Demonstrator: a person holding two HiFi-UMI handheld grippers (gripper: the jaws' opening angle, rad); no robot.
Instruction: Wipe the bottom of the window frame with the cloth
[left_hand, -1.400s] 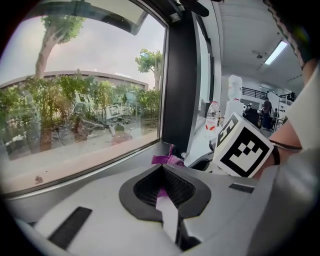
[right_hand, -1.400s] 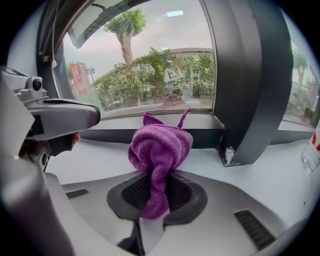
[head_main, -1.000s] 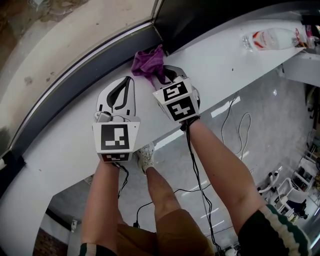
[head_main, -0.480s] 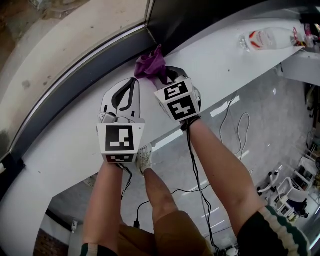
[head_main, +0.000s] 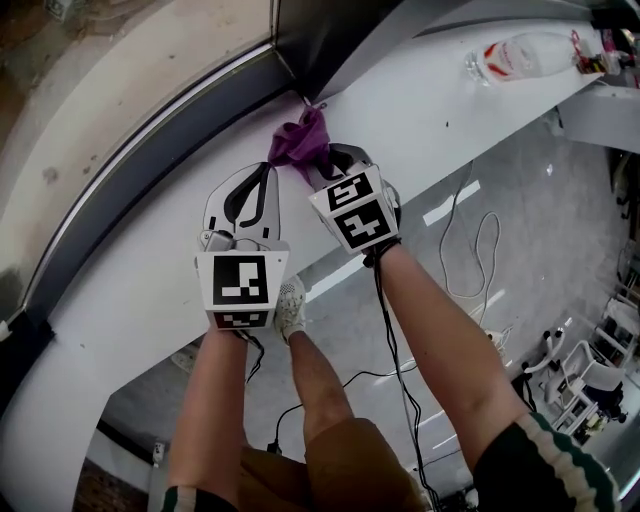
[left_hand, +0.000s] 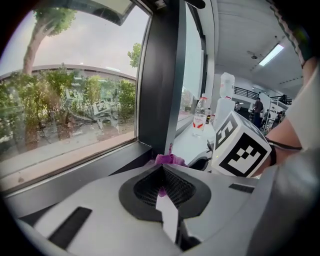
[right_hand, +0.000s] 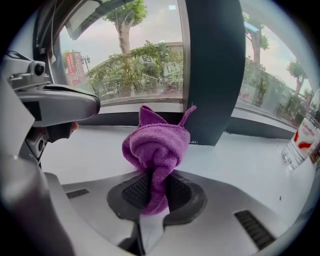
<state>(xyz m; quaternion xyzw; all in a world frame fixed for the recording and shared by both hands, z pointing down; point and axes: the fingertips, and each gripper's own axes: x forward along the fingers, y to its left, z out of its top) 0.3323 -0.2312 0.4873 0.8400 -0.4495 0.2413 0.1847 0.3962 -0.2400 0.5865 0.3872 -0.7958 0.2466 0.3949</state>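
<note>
Your right gripper (right_hand: 152, 195) has its jaws clamped on the purple cloth (right_hand: 155, 145); the bunched cloth stands on the white sill (head_main: 430, 90) at its far edge, by the corner where the bottom of the window frame (head_main: 150, 160) meets the dark upright; your left gripper (left_hand: 162, 187) has its jaws together on nothing, just beside the right one; the bottle (head_main: 515, 55) lies at the sill's far right end, its red-and-white label too blurred to read.

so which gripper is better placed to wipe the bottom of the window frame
Right. The right gripper is shut on the purple cloth near the window frame; the left gripper is empty.
</note>
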